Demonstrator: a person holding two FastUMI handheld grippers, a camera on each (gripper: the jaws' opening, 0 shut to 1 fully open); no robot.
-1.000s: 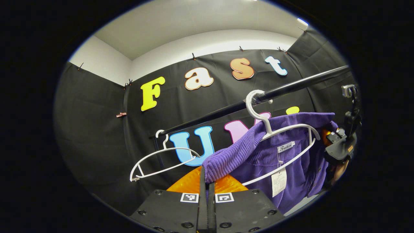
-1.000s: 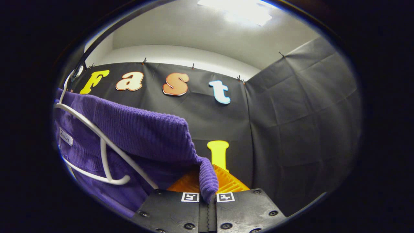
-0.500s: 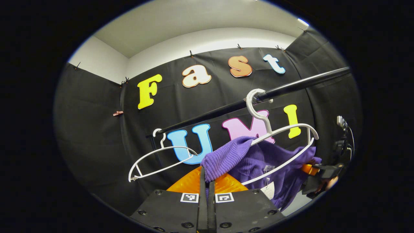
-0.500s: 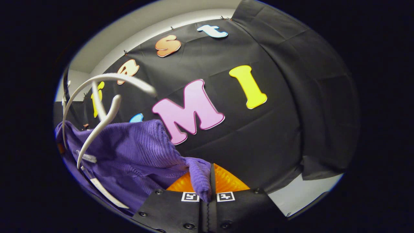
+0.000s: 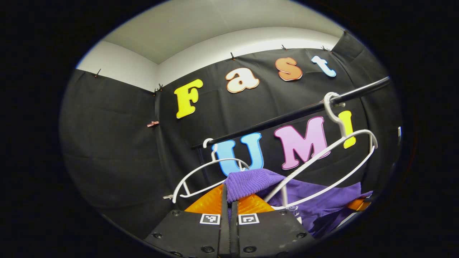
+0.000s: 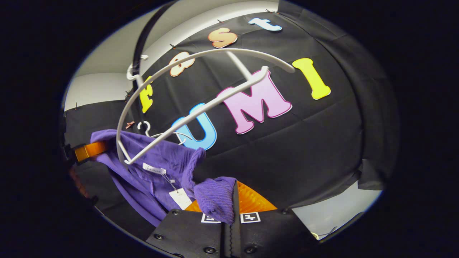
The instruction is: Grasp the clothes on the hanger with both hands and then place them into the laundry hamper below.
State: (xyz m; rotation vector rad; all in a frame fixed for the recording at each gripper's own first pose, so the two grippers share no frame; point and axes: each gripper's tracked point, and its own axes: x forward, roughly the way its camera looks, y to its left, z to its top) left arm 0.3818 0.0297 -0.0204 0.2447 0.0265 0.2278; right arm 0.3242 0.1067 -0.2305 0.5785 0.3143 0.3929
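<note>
A purple ribbed garment (image 5: 315, 202) hangs slack below a white hanger (image 5: 333, 157) that is hooked on the black rail (image 5: 287, 114); no part of it lies on the hanger. My left gripper (image 5: 229, 215) is shut on one folded corner of the cloth (image 5: 247, 182). In the right gripper view the garment (image 6: 150, 168) sags between both grippers, its white tags showing. My right gripper (image 6: 231, 215) is shut on the other corner (image 6: 215, 199). The bare hanger (image 6: 200, 104) swings above it. The left gripper (image 6: 88, 150) shows at the far left, holding the cloth.
A second bare white hanger (image 5: 208, 175) hangs farther left on the rail. Pale floor (image 6: 333, 211) shows at the lower right of the right gripper view, below the hem of the black wall cloth.
The garment has come fully off the hanger and dropped lower between both grippers. The bare hanger now swings free above. Both grippers moved down, still shut on the cloth.
</note>
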